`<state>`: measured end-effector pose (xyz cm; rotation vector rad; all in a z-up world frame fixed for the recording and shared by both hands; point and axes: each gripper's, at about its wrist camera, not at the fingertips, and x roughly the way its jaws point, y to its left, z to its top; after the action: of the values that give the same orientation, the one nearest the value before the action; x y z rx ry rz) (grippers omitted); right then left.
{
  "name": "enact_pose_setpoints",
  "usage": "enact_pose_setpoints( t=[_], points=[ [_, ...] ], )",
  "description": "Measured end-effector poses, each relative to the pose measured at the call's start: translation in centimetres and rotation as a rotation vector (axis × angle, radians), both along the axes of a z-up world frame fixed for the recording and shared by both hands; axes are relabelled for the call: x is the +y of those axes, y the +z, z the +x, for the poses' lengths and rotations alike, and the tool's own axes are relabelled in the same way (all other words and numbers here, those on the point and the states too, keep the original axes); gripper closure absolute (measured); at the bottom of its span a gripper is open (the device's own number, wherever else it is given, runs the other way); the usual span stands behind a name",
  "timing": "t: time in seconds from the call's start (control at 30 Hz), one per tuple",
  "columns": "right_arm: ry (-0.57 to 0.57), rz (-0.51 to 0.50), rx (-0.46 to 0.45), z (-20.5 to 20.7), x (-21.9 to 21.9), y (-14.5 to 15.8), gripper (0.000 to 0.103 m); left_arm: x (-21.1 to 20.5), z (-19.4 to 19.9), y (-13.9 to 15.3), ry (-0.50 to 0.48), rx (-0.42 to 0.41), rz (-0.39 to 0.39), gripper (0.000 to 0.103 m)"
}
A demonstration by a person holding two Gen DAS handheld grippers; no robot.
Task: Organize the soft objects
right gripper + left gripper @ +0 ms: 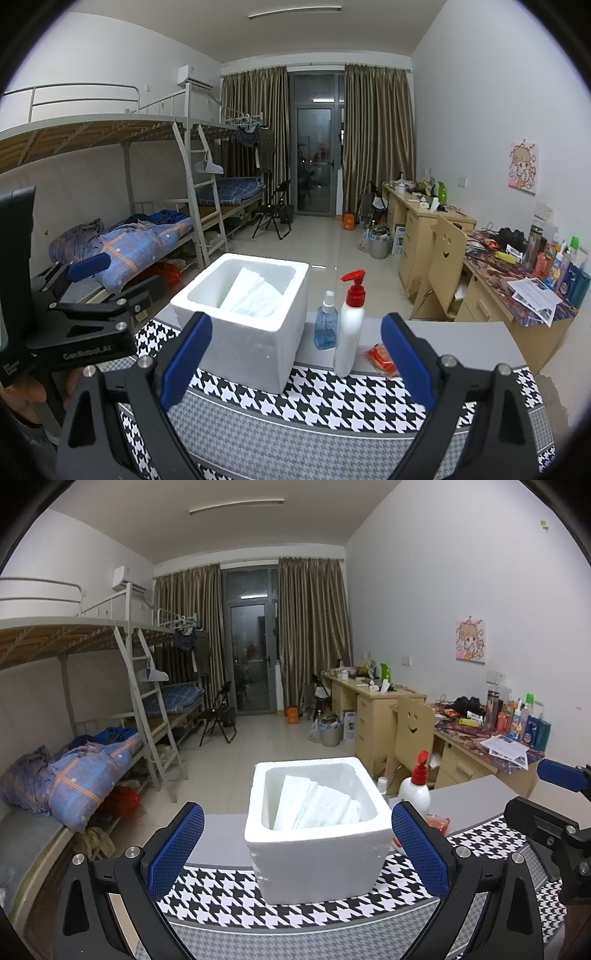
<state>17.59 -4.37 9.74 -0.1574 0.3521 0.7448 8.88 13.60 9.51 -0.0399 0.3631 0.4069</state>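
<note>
A white foam box (317, 845) stands on the houndstooth mat (229, 890) and holds several soft white packs (317, 808); it also shows in the right wrist view (255, 332) with the packs (255, 295) inside. A small orange packet (382, 358) lies on the table right of the box, partly seen in the left wrist view (437, 823). My left gripper (297, 845) is open and empty, its blue fingers either side of the box and nearer the camera. My right gripper (297, 363) is open and empty, held before the bottles.
A white pump bottle with red top (349, 332) and a small blue spray bottle (325, 328) stand right of the box. The grey table (461, 343) ends beyond them. Bunk beds (147, 236) at left, desks (517, 288) and a chair at right.
</note>
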Motion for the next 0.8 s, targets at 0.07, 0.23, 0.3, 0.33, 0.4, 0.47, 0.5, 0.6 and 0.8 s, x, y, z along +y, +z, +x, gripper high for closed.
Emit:
enact_pose_setpoints(
  t=[0.07,0.23,0.3,0.33,0.4,0.47,0.5,0.6,0.8],
  points=[
    [-0.002,0.002,-0.006,-0.3,-0.3,0.0,0.008,-0.4,-0.6,0.2,-0.005,-0.011,0.003,0.001],
    [-0.009,0.004,-0.021,-1.5,-0.9,0.1,0.008,-1.1,-2.1,0.4,-0.007,-0.034,0.001,0.001],
    [-0.006,0.006,-0.022,-1.9,-1.2,0.1,0.008,-1.5,-2.7,0.6,-0.009,-0.041,0.013,0.001],
    [-0.003,0.008,-0.024,-2.2,-1.3,0.1,0.008,-1.7,-3.0,0.7,-0.011,-0.044,0.021,0.001],
    [-0.004,0.011,-0.03,-2.8,-1.5,0.1,0.008,-2.2,-3.5,0.8,-0.014,-0.053,0.029,0.001],
    [-0.002,0.012,-0.029,-3.2,-1.8,0.0,0.008,-2.6,-4.1,0.7,-0.019,-0.06,0.025,0.001],
    [0.0,0.013,-0.028,-3.4,-1.9,-0.1,0.008,-2.6,-4.4,0.7,-0.02,-0.065,0.025,0.001],
    [-0.002,0.008,-0.033,-3.9,-2.3,-0.5,0.008,-3.2,-5.4,0.6,-0.016,-0.082,0.041,0.001],
    [-0.008,0.017,-0.044,-5.0,-3.4,-1.0,0.008,-4.1,-6.7,0.5,-0.029,-0.113,0.042,0.001]
  ],
)
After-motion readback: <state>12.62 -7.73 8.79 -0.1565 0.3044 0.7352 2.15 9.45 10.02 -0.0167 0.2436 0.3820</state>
